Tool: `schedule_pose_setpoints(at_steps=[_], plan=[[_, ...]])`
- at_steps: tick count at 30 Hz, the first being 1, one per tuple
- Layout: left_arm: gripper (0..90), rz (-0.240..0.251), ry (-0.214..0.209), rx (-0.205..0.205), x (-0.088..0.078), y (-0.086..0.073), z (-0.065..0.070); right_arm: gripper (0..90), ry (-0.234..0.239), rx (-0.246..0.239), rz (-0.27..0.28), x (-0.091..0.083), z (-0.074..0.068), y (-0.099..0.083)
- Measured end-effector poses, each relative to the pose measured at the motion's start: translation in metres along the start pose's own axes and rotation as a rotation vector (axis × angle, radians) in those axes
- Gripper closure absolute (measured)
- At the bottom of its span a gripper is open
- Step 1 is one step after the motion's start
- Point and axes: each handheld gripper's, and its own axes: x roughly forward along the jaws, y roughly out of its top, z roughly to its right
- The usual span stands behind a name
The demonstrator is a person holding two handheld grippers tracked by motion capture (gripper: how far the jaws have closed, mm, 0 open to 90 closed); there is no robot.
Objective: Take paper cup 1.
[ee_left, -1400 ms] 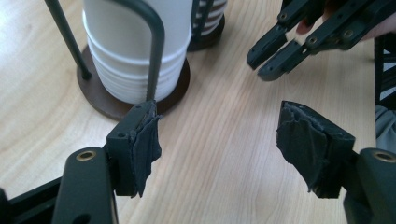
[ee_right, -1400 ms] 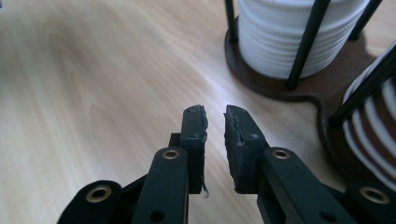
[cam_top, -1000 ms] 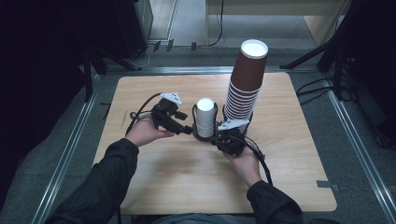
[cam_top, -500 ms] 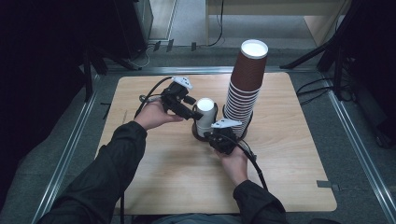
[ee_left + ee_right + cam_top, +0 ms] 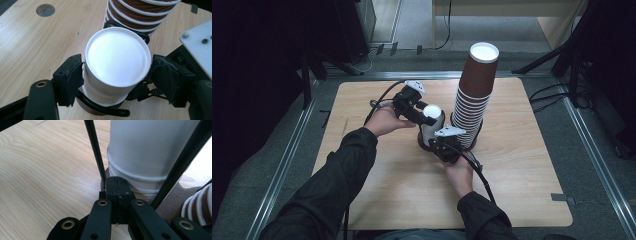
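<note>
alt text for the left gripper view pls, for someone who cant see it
The left gripper has its two black jaws on either side of an upside-down white cup stack on a wooden table. A tall stack of brown cups stands just behind it.
</note>
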Motion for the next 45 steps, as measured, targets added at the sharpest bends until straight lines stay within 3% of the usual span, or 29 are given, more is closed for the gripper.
schedule_pose_setpoints(at_steps=[15,19,34,39,45], plan=[[35.6,-0.004,0.06,0.035,-0.003,0.004,0.008,90.0,-0.002,-0.002,-0.011,-0.001,0.002,0.0],[35.8,0.012,0.051,0.014,-0.009,0.006,0.007,90.0,0.0,-0.003,-0.013,-0.001,0.002,0.0],[36.2,0.054,0.077,0.034,-0.039,0.033,0.013,90.0,0.007,-0.024,-0.031,-0.002,0.004,-0.001],[36.2,0.076,0.07,0.033,-0.053,0.04,0.013,90.0,0.017,-0.031,-0.035,-0.002,0.005,-0.001],[36.2,0.069,0.077,0.048,-0.062,0.045,0.018,89.5,0.047,-0.037,-0.03,-0.011,0.005,0.002]])
